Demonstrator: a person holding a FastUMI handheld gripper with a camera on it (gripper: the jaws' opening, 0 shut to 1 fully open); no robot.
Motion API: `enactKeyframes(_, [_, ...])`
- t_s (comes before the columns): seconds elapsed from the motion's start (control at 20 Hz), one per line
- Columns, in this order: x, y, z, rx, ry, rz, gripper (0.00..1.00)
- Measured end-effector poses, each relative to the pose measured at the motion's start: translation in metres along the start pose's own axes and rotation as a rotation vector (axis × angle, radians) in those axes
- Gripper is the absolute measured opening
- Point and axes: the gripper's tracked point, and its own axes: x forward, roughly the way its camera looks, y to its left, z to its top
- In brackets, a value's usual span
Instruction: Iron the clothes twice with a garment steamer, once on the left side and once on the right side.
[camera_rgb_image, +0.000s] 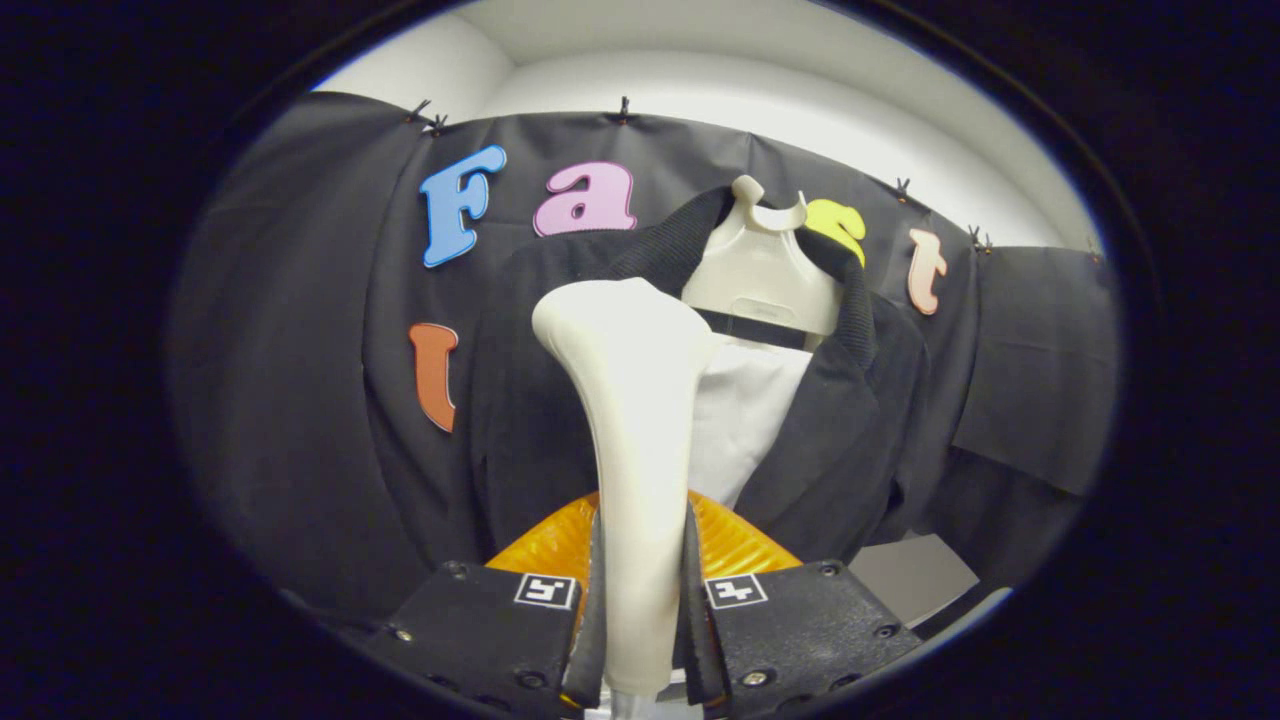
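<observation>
On my left hangs the booth's dark cloth, and against it the jacket's left panel, close behind my load. My fingers are narrow, both pressed on the steamer's handle from either side, so I hold it firmly. Its long axis runs straight up and away from me, the broad head at the top, rising in front of the jacket's left chest. Just behind the handle, low down, sits something orange and ribbed; I cannot tell what it is. To the right of the head is the open front, with a white shirt showing, and above it the hanger with the collar folded round it. Further right falls the jacket's right panel, beyond my fingers and off to that side. I judge the head lies nearer the left panel, so that side comes first, the stroke following the cloth downward; the right needs a sideways shift across the opening.
</observation>
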Motion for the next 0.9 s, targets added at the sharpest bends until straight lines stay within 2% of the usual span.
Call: enactKeyframes(0.9, [0.011,-0.002,-0.015,-0.081,0.145,-0.01,0.34])
